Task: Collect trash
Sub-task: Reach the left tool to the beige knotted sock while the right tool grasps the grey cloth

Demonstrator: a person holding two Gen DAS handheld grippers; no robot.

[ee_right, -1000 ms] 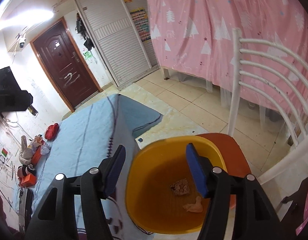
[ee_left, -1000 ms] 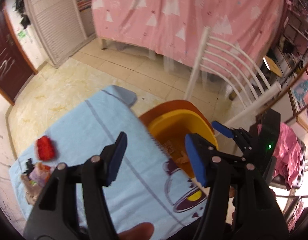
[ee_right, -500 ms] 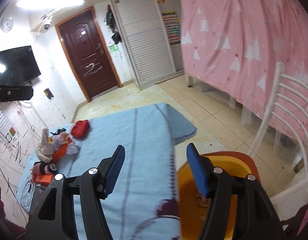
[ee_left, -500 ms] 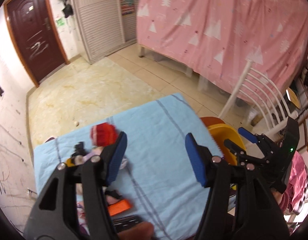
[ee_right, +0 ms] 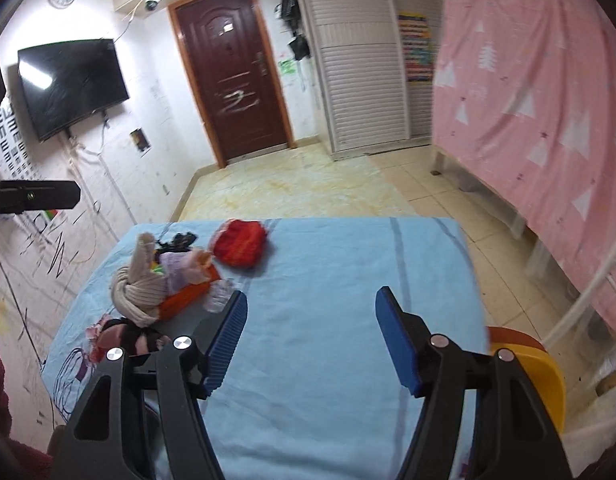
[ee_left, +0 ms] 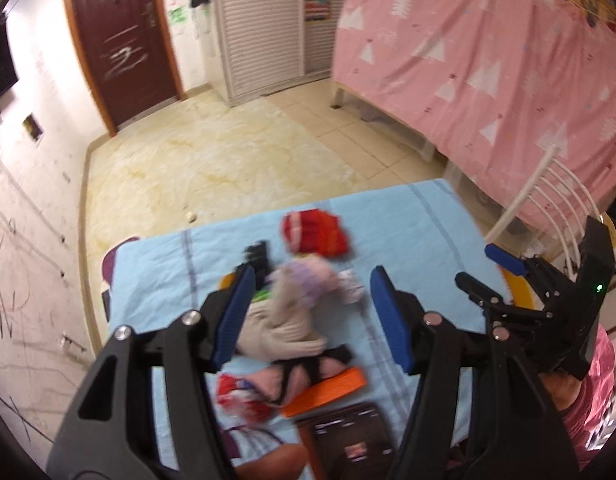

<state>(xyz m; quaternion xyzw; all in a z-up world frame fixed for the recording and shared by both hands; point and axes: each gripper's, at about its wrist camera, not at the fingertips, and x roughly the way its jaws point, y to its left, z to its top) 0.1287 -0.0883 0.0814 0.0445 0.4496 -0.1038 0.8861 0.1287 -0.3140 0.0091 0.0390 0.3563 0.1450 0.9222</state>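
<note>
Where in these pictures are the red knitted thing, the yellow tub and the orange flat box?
red knitted thing (ee_right: 239, 249), right wrist view, middle of its top.
yellow tub (ee_right: 542, 380), right wrist view, its visible rim at the table's right edge.
orange flat box (ee_left: 328, 390), left wrist view, its exposed top face.

Brown door (ee_right: 232, 76), wall TV (ee_right: 70, 84), pink curtain (ee_left: 488, 52)

Yellow bin (ee_right: 544, 376) half behind the right claw (contents hidden).
</note>
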